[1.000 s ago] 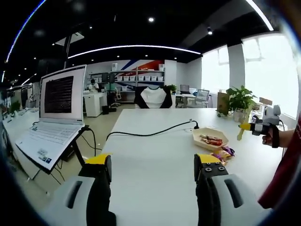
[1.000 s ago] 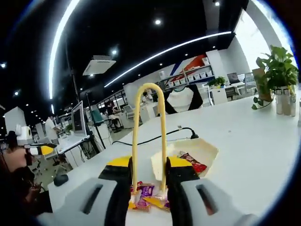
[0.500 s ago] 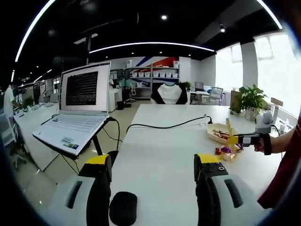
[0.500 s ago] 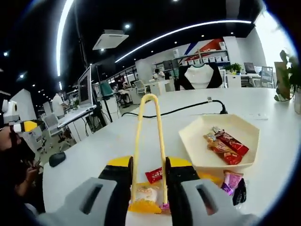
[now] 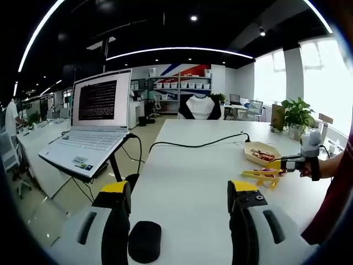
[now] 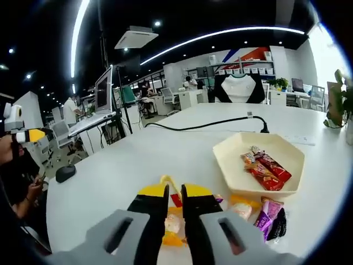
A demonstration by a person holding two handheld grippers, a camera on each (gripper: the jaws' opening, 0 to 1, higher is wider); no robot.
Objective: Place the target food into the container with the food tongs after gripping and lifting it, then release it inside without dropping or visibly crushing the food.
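Observation:
My right gripper (image 6: pixel 174 193) is shut on the yellow food tongs (image 6: pixel 164 180), squeezing them nearly flat. Between the jaws lower down I see a pale wrapped snack (image 6: pixel 172 223) at the tong tips; whether the tips hold it I cannot tell. A red snack (image 6: pixel 175 200) lies just beyond. The cream hexagonal tray (image 6: pixel 231 168) at the right holds wrapped snacks (image 6: pixel 263 167). In the left gripper view the right gripper (image 5: pixel 305 160) holds the tongs (image 5: pixel 259 175) low over the table beside the tray (image 5: pixel 258 158). My left gripper (image 5: pixel 179 190) is open and holds nothing.
Loose wrapped snacks (image 6: pixel 269 212) lie in front of the tray. A black mouse (image 5: pixel 144 241) sits near the table edge, a laptop (image 5: pixel 94 124) on a stand stands left, a black cable (image 5: pixel 193 146) crosses the table and a plant (image 5: pixel 298 115) stands far right.
My right gripper has squeezed the tongs closed and tipped them down flat toward the loose snacks on the table. The left gripper has barely moved.

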